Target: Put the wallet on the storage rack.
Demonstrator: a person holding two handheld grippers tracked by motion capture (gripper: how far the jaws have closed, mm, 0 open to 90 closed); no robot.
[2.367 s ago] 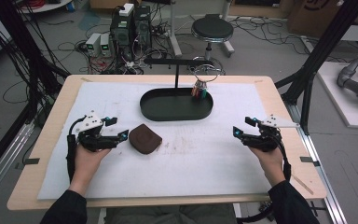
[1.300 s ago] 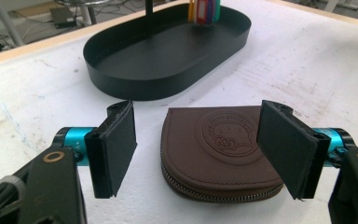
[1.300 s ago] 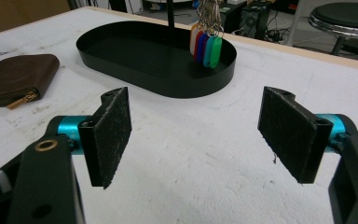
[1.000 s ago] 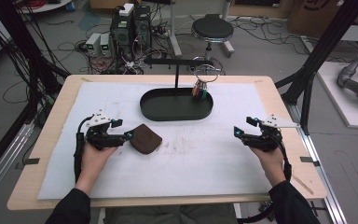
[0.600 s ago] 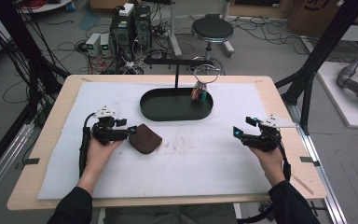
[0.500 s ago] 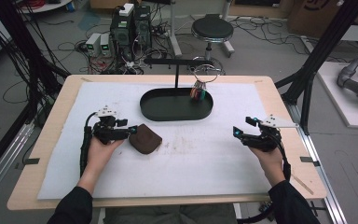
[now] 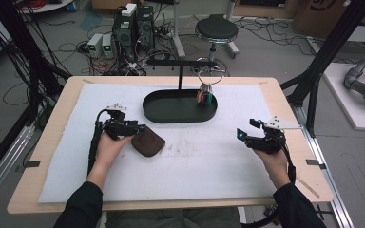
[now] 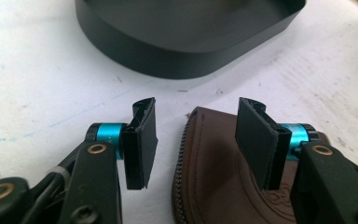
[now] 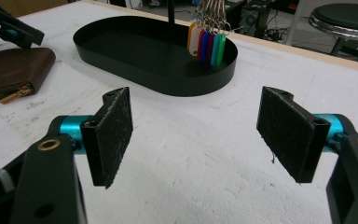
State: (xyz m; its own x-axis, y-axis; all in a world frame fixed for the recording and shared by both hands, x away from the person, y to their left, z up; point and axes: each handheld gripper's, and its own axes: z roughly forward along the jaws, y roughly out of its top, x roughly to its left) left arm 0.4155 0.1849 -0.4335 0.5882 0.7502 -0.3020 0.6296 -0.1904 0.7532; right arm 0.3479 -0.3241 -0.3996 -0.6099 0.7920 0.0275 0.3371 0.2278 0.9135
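High view: white table mat (image 7: 209,161) carries the black oval tray (image 7: 179,114); before it, both released grippers, left gripper (image 7: 140,128) over the brown zip pouch (image 7: 148,142).

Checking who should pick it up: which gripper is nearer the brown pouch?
Left. The left gripper is open right over the edge of the brown pouch. The right gripper is open far across the white mat.

The pouch (image 8: 214,182) was brown, the tray (image 7: 179,107) black, the mat (image 7: 209,156) white, the key tags (image 9: 207,43) many-coloured.
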